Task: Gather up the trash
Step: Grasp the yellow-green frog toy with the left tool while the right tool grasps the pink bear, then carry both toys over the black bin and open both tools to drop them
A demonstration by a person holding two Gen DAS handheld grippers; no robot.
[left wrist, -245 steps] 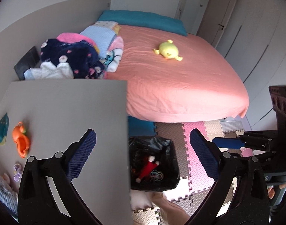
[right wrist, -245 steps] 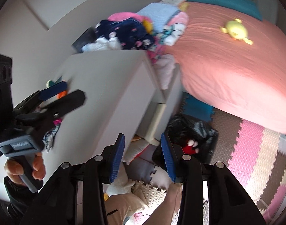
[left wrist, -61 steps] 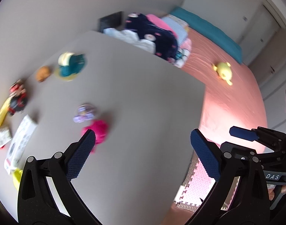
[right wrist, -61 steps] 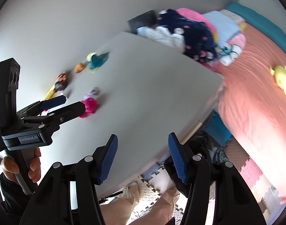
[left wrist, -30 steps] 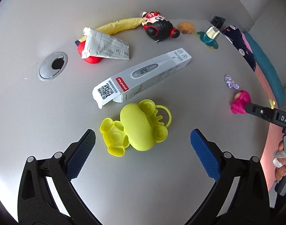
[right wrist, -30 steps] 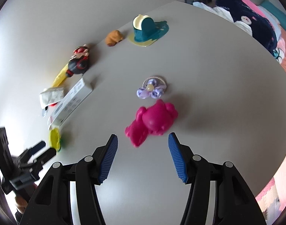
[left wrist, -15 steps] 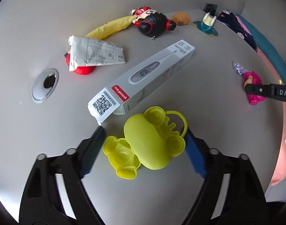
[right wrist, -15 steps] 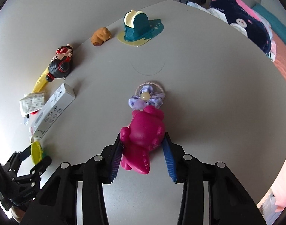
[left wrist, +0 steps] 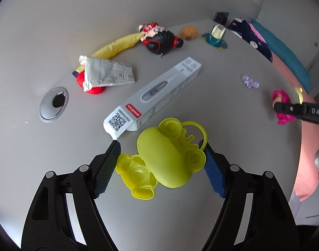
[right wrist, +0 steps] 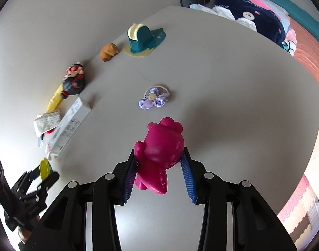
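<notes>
A yellow-green frog toy [left wrist: 163, 159] lies on the grey desk [left wrist: 54, 167], and my left gripper [left wrist: 160, 156] is closed around it, both pads touching its sides. A magenta dinosaur toy [right wrist: 159, 150] sits between the pads of my right gripper [right wrist: 159, 165], which is shut on it. The dinosaur toy also shows at the right of the left wrist view [left wrist: 282, 102]. The frog toy shows edge-on at the lower left of the right wrist view [right wrist: 44, 167].
On the desk lie a grey thermometer box [left wrist: 155, 92], a crumpled paper [left wrist: 107, 73] over a red object, a yellow wrapper [left wrist: 117, 44], a black-and-red figure [left wrist: 161, 37], a brown toy [left wrist: 188, 31], a teal holder [right wrist: 142, 37] and a purple hair tie [right wrist: 154, 98]. A cable grommet [left wrist: 53, 104] is at left. The bed lies beyond the desk's right edge.
Both grippers moved from the bin area to the desk and came down over the toys. In the last half second each closed onto its toy.
</notes>
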